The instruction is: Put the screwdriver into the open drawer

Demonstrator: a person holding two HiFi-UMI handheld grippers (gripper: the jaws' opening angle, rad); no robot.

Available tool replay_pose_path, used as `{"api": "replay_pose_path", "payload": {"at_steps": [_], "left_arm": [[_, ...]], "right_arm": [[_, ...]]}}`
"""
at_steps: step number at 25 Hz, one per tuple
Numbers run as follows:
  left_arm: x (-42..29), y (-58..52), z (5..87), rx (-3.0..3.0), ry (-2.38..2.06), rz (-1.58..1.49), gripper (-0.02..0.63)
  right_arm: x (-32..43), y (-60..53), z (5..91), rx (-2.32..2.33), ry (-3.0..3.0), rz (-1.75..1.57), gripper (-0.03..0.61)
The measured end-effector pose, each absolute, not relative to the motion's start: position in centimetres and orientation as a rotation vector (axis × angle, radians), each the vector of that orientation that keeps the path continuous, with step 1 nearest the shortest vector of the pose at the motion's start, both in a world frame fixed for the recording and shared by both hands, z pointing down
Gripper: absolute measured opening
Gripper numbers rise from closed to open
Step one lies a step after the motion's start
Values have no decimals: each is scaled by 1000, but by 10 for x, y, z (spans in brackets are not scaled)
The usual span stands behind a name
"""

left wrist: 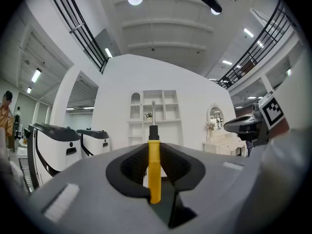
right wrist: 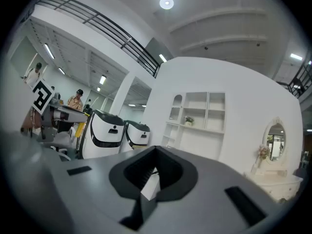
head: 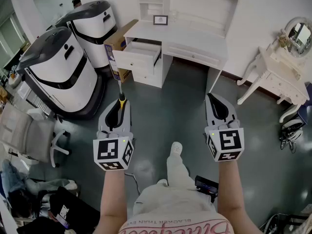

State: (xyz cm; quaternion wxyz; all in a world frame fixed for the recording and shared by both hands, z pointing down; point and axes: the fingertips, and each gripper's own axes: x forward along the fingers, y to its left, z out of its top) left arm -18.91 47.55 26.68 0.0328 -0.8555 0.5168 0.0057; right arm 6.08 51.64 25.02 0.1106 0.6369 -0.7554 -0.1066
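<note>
the screwdriver [left wrist: 154, 165] had a yellow handle, a black collar and a thin metal shaft. it was clamped by the handle between the jaws of the left gripper [head: 120, 108], lying level, its shaft reaching out past the jaw tips towards the drawer [head: 142, 52]. the drawer was white, the top one at the left end of a white desk [head: 195, 39], pulled open, well apart from the screwdriver's tip.

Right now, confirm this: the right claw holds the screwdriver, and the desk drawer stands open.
Wrong claw: the left claw holds the screwdriver, as the left gripper view shows. The desk drawer stands open.
</note>
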Motion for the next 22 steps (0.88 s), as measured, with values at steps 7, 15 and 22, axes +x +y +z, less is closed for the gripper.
{"api": "replay_pose_path", "payload": {"at_steps": [7,15,22], "left_arm": [[-171,434,264,-2621,1585,16,80],[-149,361,260,-2583,1627,21,80],[-115,286,252,-2557,1651,1,80]], "right_arm": [[73,472,260,1866,-2257,-300,6],[97,392,266,1801,-2330,-277,6],[116,307,255,1719,-2417,-301,6]]}}
